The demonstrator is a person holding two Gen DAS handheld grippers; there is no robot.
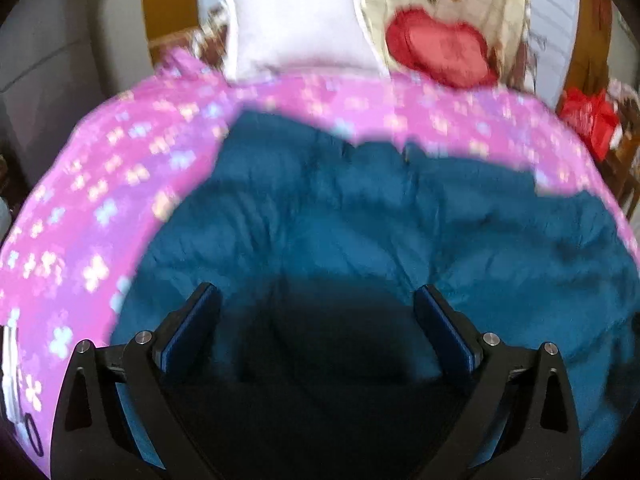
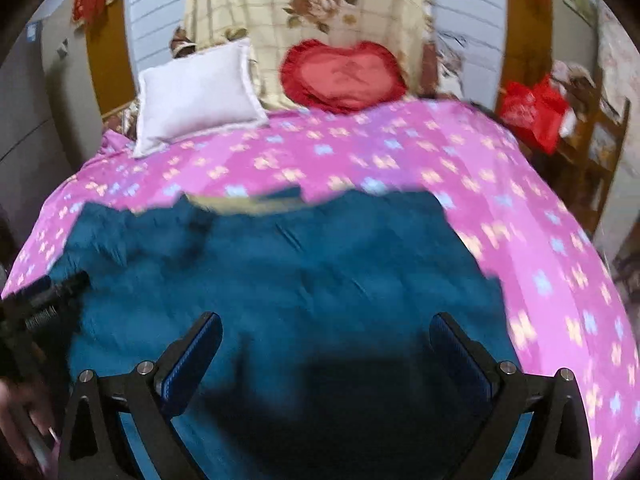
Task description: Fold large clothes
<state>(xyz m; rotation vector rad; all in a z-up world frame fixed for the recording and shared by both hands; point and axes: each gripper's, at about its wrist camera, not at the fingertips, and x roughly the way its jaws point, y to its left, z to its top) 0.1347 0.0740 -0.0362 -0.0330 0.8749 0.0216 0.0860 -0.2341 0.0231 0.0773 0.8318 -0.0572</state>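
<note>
A large dark teal garment (image 1: 360, 216) lies spread and wrinkled on a bed covered with a pink flowered sheet (image 1: 100, 184). My left gripper (image 1: 316, 300) hovers over the near part of the garment, jaws wide apart with nothing between them. In the right wrist view the same teal garment (image 2: 304, 264) fills the middle, with a yellowish strip showing at its far edge. My right gripper (image 2: 326, 328) stands open above it, nothing between its blue pads. The left gripper (image 2: 44, 296) and a hand (image 2: 20, 420) show at the left edge of that view. Both pictures are blurred.
A white pillow (image 2: 196, 92) and a red heart-shaped cushion (image 2: 344, 76) lie at the head of the bed against a cream floral cloth (image 2: 320, 4). A red bag (image 2: 532, 112) sits on wooden furniture at the right. Grey cabinets stand at the left.
</note>
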